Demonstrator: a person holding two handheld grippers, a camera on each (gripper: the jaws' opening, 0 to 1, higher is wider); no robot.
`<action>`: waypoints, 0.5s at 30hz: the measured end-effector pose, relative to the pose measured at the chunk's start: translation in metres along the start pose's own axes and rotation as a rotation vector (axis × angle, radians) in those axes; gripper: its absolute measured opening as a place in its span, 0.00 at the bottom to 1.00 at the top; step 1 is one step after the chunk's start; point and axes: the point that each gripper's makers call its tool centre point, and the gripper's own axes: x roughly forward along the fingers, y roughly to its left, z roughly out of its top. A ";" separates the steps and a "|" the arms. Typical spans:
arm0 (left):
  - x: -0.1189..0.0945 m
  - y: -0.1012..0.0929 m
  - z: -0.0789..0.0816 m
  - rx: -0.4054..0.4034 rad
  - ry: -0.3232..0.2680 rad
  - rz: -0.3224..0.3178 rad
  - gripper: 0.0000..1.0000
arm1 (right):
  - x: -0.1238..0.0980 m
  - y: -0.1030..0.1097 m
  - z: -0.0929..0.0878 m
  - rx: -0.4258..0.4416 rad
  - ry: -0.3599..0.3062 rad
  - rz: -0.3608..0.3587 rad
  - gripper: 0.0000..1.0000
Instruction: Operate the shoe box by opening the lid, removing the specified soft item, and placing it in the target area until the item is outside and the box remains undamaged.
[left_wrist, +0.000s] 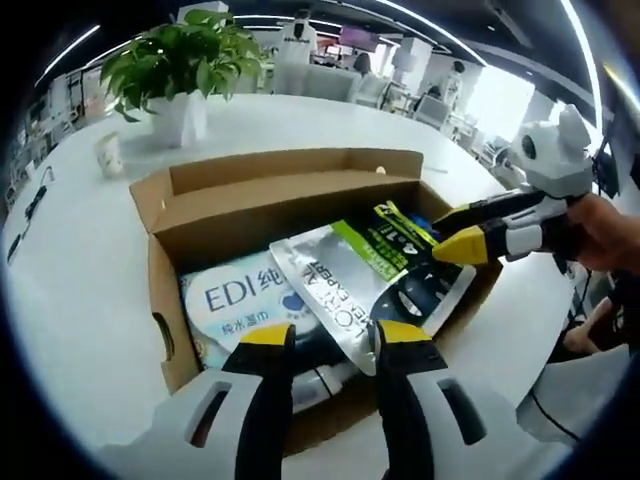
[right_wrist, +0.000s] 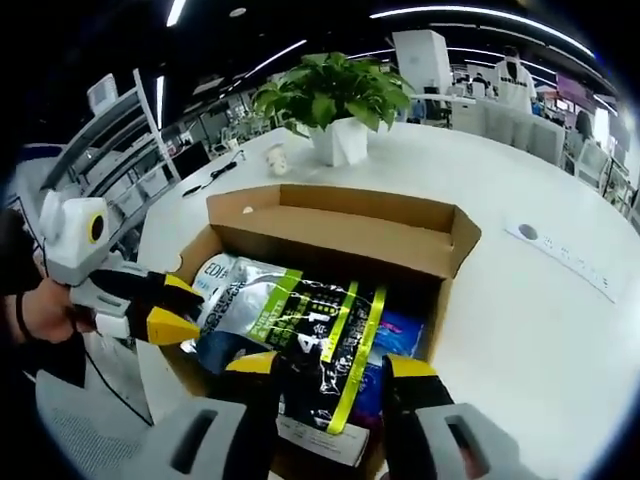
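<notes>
"EDI" lettering on wipes pack (left_wrist: 235, 305)

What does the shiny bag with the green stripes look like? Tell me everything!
The shiny bag is a soft silver and black pouch with lime-green stripes and printed words. It lies tilted on top of other packets inside the open cardboard box. One corner sits at the yellow tips of the right gripper; whether they pinch it is unclear. The left gripper hovers just before it.
</notes>
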 end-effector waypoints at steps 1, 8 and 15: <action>0.001 0.000 -0.001 0.001 0.009 0.002 0.30 | 0.001 0.000 0.001 -0.002 0.007 -0.004 0.36; -0.004 -0.011 -0.005 -0.038 0.023 -0.014 0.26 | 0.009 -0.003 0.001 -0.001 0.054 -0.014 0.32; 0.002 -0.021 -0.017 -0.099 0.048 -0.037 0.22 | 0.009 -0.005 -0.002 0.002 0.100 -0.020 0.25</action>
